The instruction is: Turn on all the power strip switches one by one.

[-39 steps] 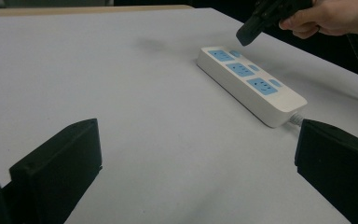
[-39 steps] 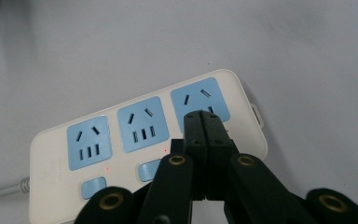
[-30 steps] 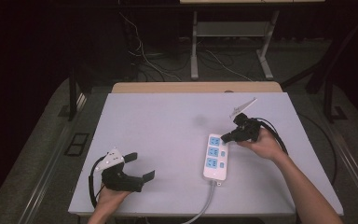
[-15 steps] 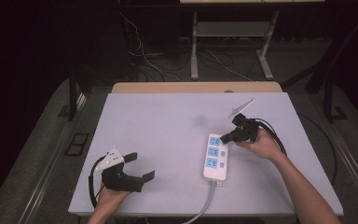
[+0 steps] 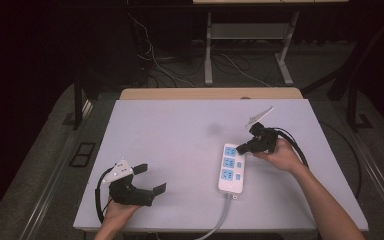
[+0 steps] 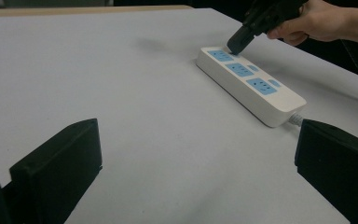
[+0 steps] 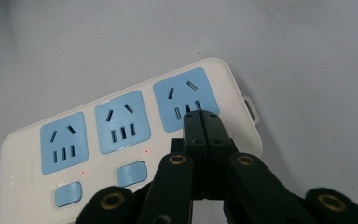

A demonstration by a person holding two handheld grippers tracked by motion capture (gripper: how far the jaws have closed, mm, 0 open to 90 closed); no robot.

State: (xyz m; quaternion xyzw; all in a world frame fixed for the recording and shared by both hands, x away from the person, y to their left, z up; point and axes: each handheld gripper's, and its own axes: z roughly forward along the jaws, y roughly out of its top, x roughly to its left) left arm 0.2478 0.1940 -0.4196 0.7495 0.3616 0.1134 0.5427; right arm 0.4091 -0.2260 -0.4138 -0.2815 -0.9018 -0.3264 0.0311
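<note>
A white power strip (image 5: 231, 167) with three blue sockets lies right of the table's middle, its cord running off the front edge. My right gripper (image 5: 240, 149) is shut with nothing in it, and its joined tips rest on the strip's far end. In the right gripper view the shut tips (image 7: 201, 119) sit just below the end socket on the strip (image 7: 98, 140); two blue buttons (image 7: 131, 174) and small red lights show beside them. My left gripper (image 5: 151, 178) stands open and empty at the front left. The left gripper view has its wide jaws (image 6: 198, 140) facing the strip (image 6: 249, 84) and the right gripper (image 6: 237, 45).
The strip's grey cord (image 5: 220, 220) hangs over the white table's (image 5: 180, 135) front edge. A wooden board (image 5: 210, 93) borders the far edge. Beyond it, metal legs (image 5: 208, 55) and loose cables lie on the dark floor.
</note>
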